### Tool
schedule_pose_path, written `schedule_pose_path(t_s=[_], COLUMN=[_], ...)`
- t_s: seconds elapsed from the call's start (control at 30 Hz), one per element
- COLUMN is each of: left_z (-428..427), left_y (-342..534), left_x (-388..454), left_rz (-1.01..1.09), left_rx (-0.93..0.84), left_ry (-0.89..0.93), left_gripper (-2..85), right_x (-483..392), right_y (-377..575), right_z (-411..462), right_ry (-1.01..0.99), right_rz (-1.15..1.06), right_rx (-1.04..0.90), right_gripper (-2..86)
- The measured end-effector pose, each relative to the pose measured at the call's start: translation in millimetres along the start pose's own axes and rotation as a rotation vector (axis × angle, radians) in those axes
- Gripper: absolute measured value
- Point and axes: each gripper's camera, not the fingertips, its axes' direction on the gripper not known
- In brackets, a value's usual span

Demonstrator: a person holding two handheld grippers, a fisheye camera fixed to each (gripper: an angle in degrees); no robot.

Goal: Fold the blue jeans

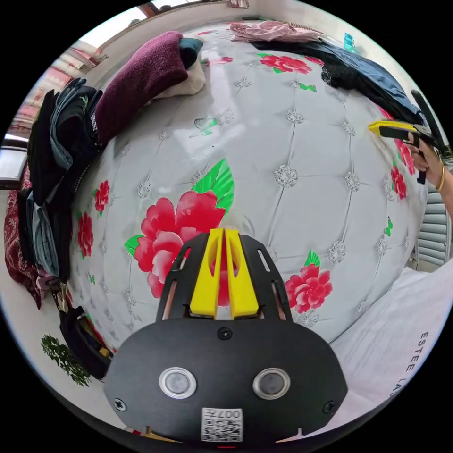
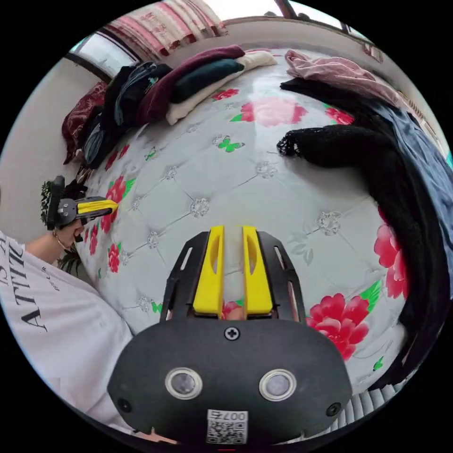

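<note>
Both hand-held grippers hover over the bed (image 1: 292, 141): the left (image 1: 224, 231) pressed together, the right (image 2: 232, 229) slightly spread, both empty; jeans (image 2: 424, 165) lie nearby.

Bed (image 2: 245, 198) middle lies open, quilted cover bare from near edge to far. Folded stack (image 2: 198, 80) blocks far left; dark clothes heap (image 2: 377, 160) lines the right side, pink garment (image 2: 330, 68) far right.

Right hand-held gripper (image 2: 232, 230) jaws slightly parted, above floral mattress (image 2: 236, 188), empty
</note>
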Motion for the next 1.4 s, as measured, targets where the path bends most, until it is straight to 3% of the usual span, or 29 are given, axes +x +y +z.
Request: schedule_pose_path(t_s=[0.07, 0.2, 0.3, 0.47, 0.5, 0.6, 0.73, 1.1, 1.23, 1.3, 1.4], left_z=[5.7, 14.1, 20.7, 31.4, 32.4, 36.7, 39.9, 39.4, 36.8, 34.9, 25.9], left_y=[-4.7, -16.9, -29.6, -48.4, -49.8, -54.0, -52.6, -25.7, -12.6, -5.6, 15.5], left_x=[11.0, 18.0, 19.6, 20.9, 21.3, 21.9, 16.4, -22.7, -39.8, -43.3, -50.8], left_rz=[0.038, -0.008, -0.046, -0.091, -0.091, -0.093, -0.118, -0.173, -0.193, -0.178, -0.157], left_rx=[-0.003, -0.038, -0.086, -0.162, -0.167, -0.182, -0.168, -0.036, 0.005, -0.002, 0.047], left_ry=[-0.039, -0.059, -0.063, -0.083, -0.088, -0.108, -0.110, -0.011, 0.035, 0.026, 0.019], left_gripper=[-0.9, -0.9, -0.9, -0.9, -0.9, -0.9, -1.0, -1.0, -1.0, -1.0, -1.0], right_x=[19.5, 102.3, 171.1, 263.8, 273.3, 267.2, 219.3, -55.2, -104.7, -162.3, -214.7], right_y=[4.5, 63.6, 113.9, 145.0, 150.9, 157.4, 139.1, 114.7, 107.5, 107.1, 84.3], right_z=[-25.6, -141.3, -226.2, -251.2, -248.3, -261.4, -259.0, -272.9, -297.3, -321.2, -316.0], right_ry=[0.077, 0.681, 0.944, 0.831, 0.701, 0.598, 0.702, 0.930, 0.827, 0.557, 0.649], right_rz=[0.088, 0.388, 0.631, 0.812, 0.822, 0.940, 0.808, 0.256, 0.219, 0.015, -0.027], right_rx=[0.065, 0.326, 0.397, 0.142, 0.155, 0.261, 0.193, 0.186, 0.267, 0.462, 0.464], right_gripper=[8.9, 9.8, 10.1, 8.2, 7.1, 4.7, 2.5, 0.0, 0.0, 0.3, 1.3])
